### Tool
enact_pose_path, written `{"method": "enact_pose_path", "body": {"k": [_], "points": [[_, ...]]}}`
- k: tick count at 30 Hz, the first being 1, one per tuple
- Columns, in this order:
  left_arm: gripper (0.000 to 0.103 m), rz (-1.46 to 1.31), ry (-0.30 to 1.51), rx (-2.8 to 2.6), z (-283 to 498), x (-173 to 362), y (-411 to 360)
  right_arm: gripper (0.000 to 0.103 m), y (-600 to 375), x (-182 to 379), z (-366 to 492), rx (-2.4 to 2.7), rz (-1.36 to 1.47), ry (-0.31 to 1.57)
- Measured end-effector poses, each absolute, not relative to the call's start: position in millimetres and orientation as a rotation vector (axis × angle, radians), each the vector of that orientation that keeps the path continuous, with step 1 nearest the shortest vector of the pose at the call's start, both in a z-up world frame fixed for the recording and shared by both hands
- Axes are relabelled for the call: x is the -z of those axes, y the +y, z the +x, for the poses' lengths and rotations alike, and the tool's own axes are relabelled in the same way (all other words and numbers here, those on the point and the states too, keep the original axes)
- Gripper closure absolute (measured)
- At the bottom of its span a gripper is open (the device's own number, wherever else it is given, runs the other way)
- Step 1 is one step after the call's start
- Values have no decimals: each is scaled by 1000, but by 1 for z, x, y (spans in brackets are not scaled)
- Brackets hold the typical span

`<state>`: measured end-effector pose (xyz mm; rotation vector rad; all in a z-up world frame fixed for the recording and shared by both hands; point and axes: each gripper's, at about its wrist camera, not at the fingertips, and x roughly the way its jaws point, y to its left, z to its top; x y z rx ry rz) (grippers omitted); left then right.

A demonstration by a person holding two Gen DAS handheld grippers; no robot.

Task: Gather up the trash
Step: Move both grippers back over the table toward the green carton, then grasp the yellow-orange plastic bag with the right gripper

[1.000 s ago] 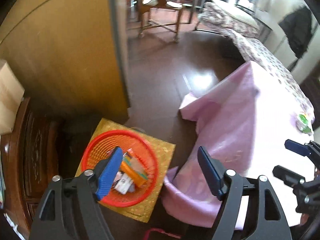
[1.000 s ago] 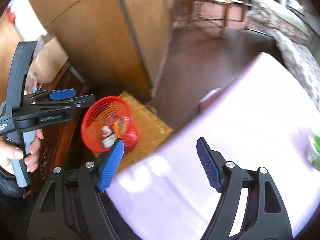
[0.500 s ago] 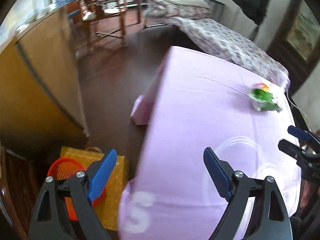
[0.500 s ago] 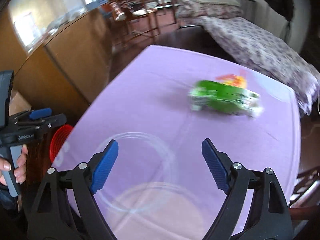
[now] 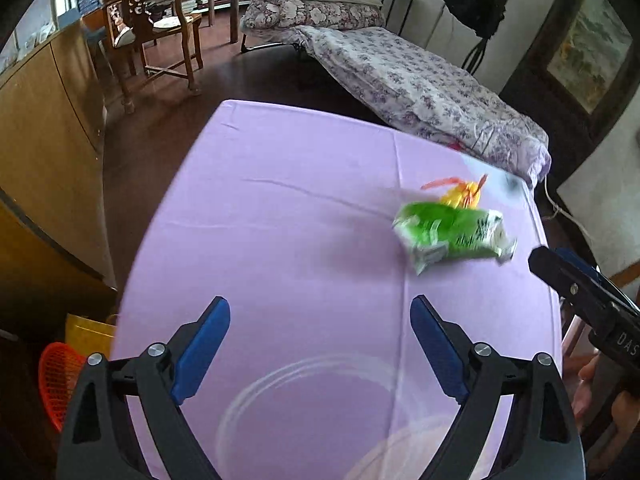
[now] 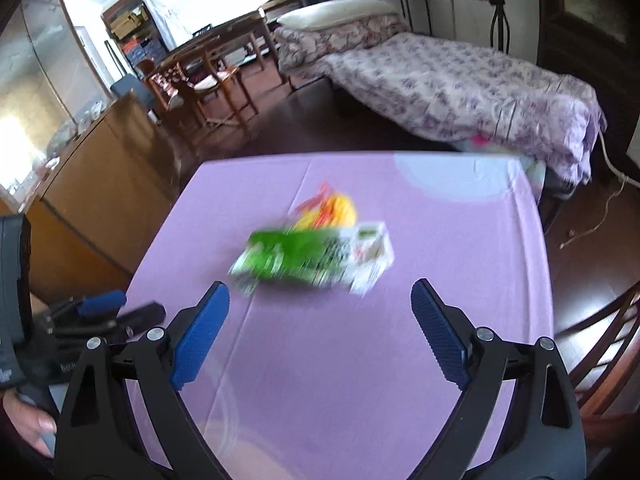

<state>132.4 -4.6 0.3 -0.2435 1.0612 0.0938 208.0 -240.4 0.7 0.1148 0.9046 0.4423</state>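
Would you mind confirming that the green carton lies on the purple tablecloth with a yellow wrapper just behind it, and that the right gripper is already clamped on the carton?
Not quite. The right wrist view shows the right gripper with its jaws opening and nothing between them; the green carton lies ahead of the fingertips, untouched. The rest holds: it lies on the purple tablecloth with the yellow wrapper just behind it.

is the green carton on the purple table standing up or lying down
Lying down: the green carton rests lengthwise on its side on the purple tablecloth, beside yellow-orange scraps.
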Motion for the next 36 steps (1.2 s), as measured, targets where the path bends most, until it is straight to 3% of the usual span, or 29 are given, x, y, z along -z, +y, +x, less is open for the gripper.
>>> {"method": "enact_pose_path", "body": {"k": [14,20,24,27,32,36], "points": [[13,-238,1086,-117,149,25,15,10,-213,38,276,-471,129,981],[13,-273,1079,-109,141,18,36,9,-196,46,245,-841,199,1140],[7,-251,1012,-165,132,-1,53,9,-186,44,209,-1094,141,1222],[7,-280,999,-196,130,-4,65,9,-192,32,201,-1129,99,1187],[7,-296,1042,-144,134,5,60,9,-233,22,248,-753,174,1066],[7,-276,1063,-125,137,12,53,9,-231,31,271,-453,11,989]]}}
